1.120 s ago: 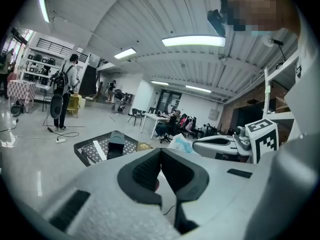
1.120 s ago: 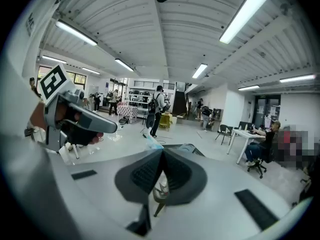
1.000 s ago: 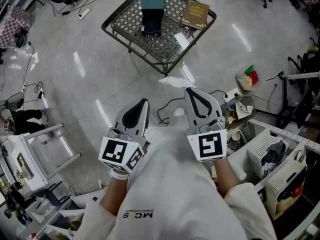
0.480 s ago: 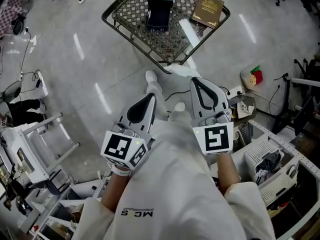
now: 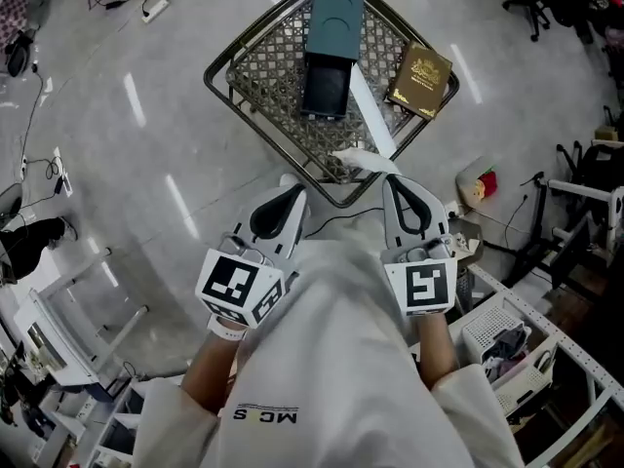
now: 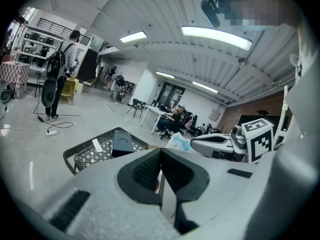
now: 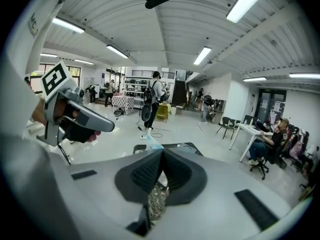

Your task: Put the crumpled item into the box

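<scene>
A teal box (image 5: 330, 39) lies on the wire-mesh table (image 5: 219, 81), its dark inner tray (image 5: 324, 88) pulled out toward me. My right gripper (image 5: 393, 177) is shut on a crumpled white item (image 5: 363, 157), which hangs over the table's near corner. That item pokes past the jaw tips in the right gripper view (image 7: 151, 143) and shows beside the right gripper in the left gripper view (image 6: 177, 141). My left gripper (image 5: 295, 189) is shut with nothing in it, just short of the table's near edge. The box (image 6: 122, 143) shows ahead of it.
A brown book (image 5: 421, 70) and a white strip (image 5: 369, 115) also lie on the mesh table. White wire racks (image 5: 507, 330) and a red-green toy (image 5: 481, 185) stand to the right. Cables run across the floor. People stand and sit in the room's background.
The table has come nearer and now lies right in front of both grippers. The crumpled item in the right gripper has moved from over the floor to over the table's near corner.
</scene>
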Action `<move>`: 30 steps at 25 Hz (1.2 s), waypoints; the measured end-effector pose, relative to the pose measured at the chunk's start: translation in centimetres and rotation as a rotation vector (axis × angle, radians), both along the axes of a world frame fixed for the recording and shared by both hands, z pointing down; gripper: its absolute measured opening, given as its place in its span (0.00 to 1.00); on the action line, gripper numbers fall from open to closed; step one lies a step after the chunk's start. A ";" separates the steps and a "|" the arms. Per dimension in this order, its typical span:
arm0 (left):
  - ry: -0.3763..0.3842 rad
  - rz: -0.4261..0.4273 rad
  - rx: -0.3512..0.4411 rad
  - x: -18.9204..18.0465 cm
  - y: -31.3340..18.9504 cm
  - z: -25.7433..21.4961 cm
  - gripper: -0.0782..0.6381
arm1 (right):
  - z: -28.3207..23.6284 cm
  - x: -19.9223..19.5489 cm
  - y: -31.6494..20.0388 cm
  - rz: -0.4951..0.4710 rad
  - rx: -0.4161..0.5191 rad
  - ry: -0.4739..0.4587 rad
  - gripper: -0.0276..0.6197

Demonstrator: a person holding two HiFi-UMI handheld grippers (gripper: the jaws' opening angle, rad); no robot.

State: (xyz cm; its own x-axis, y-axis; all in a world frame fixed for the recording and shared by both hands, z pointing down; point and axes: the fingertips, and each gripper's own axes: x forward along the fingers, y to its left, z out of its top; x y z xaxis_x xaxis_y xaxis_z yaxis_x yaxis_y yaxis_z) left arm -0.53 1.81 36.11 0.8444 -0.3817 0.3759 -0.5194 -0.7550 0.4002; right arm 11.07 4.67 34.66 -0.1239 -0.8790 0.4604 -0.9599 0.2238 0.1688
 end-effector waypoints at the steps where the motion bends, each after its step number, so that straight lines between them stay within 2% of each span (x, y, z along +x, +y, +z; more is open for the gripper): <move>1: 0.000 -0.005 -0.001 -0.1 -0.9 0.0 0.13 | -0.1 0.0 -0.9 0.000 -0.003 0.003 0.06; 7: -0.005 -0.091 -0.017 0.2 -4.8 0.7 0.13 | 1.1 0.3 -5.4 -0.071 -0.041 0.007 0.06; 12: -0.024 -0.159 -0.029 0.8 -6.3 0.5 0.13 | 3.7 0.5 -7.6 -0.161 -0.083 -0.028 0.06; 21: -0.075 -0.196 -0.042 3.0 -7.3 1.9 0.13 | 6.5 1.9 -10.4 -0.241 -0.113 -0.021 0.06; 30: -0.083 -0.234 -0.018 5.6 -7.1 2.5 0.13 | 11.9 2.7 -13.0 -0.288 -0.131 -0.017 0.06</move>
